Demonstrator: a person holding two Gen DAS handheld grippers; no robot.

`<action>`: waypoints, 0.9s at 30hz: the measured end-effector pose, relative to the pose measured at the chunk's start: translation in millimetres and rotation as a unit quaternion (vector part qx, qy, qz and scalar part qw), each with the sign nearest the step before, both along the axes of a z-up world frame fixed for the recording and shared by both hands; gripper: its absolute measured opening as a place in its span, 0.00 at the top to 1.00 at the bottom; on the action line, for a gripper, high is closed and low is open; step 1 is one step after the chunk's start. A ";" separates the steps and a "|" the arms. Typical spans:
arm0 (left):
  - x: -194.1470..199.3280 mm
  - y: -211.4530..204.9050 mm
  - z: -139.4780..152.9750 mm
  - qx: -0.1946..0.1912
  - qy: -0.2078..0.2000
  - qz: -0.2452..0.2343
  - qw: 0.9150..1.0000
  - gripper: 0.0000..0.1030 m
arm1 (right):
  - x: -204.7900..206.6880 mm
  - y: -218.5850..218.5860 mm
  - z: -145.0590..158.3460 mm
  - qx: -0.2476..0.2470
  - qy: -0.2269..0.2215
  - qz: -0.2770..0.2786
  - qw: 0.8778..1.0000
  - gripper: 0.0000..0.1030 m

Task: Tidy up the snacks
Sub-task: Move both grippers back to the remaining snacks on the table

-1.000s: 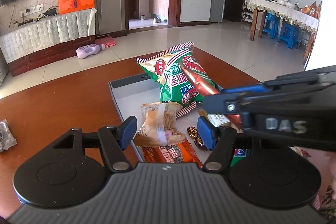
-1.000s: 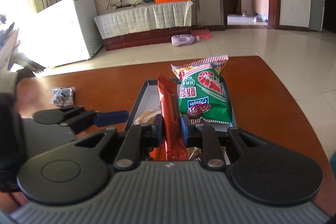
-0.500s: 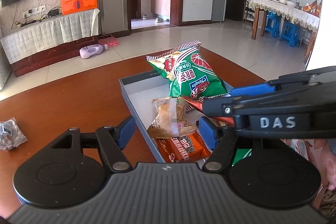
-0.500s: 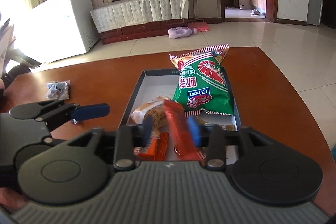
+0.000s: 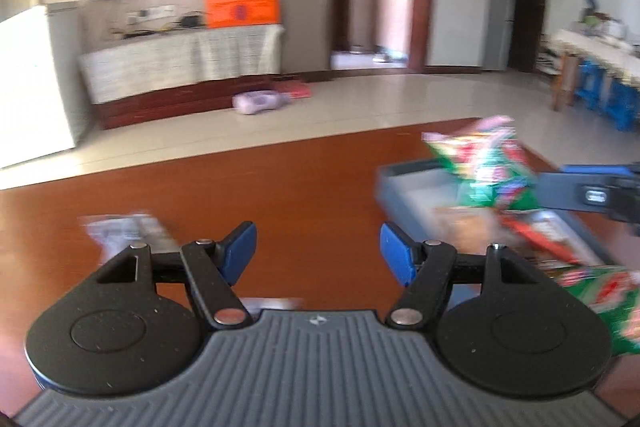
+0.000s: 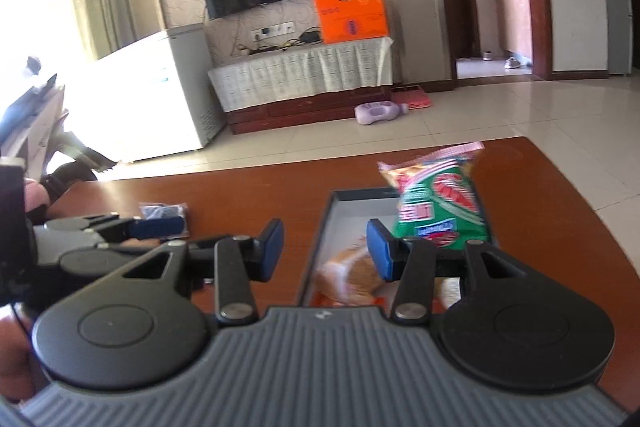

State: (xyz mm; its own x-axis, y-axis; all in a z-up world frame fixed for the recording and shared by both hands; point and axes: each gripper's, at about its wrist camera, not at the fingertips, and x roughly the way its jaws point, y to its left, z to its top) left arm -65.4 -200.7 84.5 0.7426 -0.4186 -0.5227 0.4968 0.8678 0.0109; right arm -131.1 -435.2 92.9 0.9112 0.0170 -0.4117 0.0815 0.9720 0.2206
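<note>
Both grippers are empty right now. The right gripper [image 6: 325, 251] hangs above the near end of the grey tray [image 6: 316, 247], jaws spread apart with nothing between them; they have just been opening, and the red stick pack [image 5: 538, 241] now lies in the tray. The tray sits on the brown table [image 6: 248, 195], and it is filling up: the green chip bag [image 6: 438, 205] leans over the far end, a tan pastry pack [image 6: 352, 271] lies near the middle, an orange wrapper just shows below it. Over on the left, the left gripper [image 5: 318, 253] has its jaws spread wide, gripping nothing, pointed at bare table with a small clear packet [image 5: 120, 231] just off its left finger. That looks like the next snack to collect. The risk here: the left wrist view is smeared with motion, so a fast approach could overshoot the packet or shove it along the slick wood instead of catching it. The packet looks flat and crinkly, so the jaws may close on an edge only and lose it on the carry. And that chip bag already overhangs the tray rim; another drop beside it could tip it out.
</note>
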 end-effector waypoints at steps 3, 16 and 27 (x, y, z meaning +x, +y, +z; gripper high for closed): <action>16.6 35.5 0.9 0.004 -0.003 0.047 0.999 0.29 | 11.9 19.1 -3.2 0.009 0.006 0.037 0.999 0.53; 75.3 122.0 -29.1 0.003 0.043 0.124 0.991 0.28 | 87.2 128.3 -50.1 -0.070 0.083 0.134 0.985 0.53; 128.4 128.6 -61.2 -0.027 0.090 0.117 0.989 0.27 | 127.1 144.6 -75.7 -0.158 0.104 0.131 0.973 0.53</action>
